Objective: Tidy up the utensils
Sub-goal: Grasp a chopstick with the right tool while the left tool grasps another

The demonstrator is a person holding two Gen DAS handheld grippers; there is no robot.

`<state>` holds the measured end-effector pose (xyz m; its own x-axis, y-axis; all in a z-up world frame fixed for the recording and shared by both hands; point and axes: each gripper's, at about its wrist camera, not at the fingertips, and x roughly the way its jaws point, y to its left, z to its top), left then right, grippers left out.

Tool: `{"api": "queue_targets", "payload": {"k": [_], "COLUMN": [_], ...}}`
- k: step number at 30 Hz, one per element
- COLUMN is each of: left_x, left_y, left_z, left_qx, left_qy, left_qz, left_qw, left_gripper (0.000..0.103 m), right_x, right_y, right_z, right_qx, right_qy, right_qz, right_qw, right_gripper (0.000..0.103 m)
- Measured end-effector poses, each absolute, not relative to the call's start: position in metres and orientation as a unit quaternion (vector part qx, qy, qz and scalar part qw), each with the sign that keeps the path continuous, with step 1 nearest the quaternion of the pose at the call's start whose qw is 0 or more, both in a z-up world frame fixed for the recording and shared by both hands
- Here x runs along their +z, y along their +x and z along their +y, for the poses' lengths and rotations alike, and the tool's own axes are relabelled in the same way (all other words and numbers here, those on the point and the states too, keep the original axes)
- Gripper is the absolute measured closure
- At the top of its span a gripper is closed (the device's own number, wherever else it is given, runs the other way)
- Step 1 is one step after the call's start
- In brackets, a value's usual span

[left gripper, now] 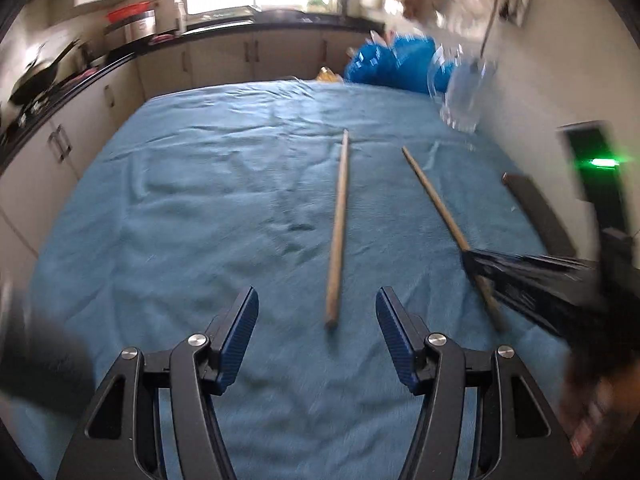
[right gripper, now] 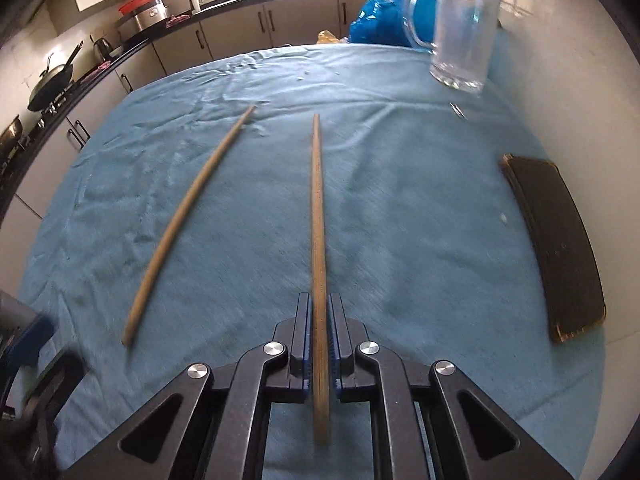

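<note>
Our right tool [right gripper: 319,330] is clamped on one chopstick [right gripper: 318,216] near its thick end, the stick lying on the blue cloth [right gripper: 400,200] of the bench, while our left tool [left gripper: 316,320] stands open and empty just short of the second chopstick [left gripper: 338,224]. The glass mug [right gripper: 460,32] stands at the far right of the bench. The grip sits far from the stick's middle, so on lifting it may pivot or slip, and a swinging tip could strike the mug.

Right gripper [left gripper: 532,280] smeared; glass mug [left gripper: 460,92] blurred.
</note>
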<state>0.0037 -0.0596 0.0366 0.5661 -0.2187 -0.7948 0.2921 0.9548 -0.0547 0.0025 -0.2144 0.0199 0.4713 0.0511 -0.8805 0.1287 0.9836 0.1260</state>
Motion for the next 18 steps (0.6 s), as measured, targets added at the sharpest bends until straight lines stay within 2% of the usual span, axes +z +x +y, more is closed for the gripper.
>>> {"api": "queue_targets", "payload": {"k": [3,5,9,14,18], "left_x": [0.022,0.015,0.01,0.011,0.014], "left_y": [0.027,0.036,0.041,0.033,-0.003], "left_z": [-0.079,-0.084,-0.09,-0.075,-0.049], "left_qx": [-0.138,-0.131,-0.128,-0.131,-0.14], "left_qy": [0.063,0.069,0.084,0.055,0.021], "left_qz": [0.462,0.473,0.471,0.487,0.51], "left_qw": [0.874,0.868,0.869,0.862,0.848], "left_gripper": [0.044,0.057,0.095,0.096,0.096], "right_x": [0.021,0.021,0.021,0.022,0.022], "right_y": [-0.005,-0.009,-0.013,-0.018,-0.043], "right_z": [-0.221,-0.221,-0.218,-0.217,-0.215], "right_qx": [-0.012,-0.007,-0.006,-0.002,0.004], "right_qy": [0.102,0.107,0.101,0.1,0.081], "right_qz": [0.516,0.515,0.512,0.516,0.522], "right_qw": [0.85,0.851,0.853,0.851,0.849], "right_gripper": [0.095,0.095,0.094,0.095,0.095]}}
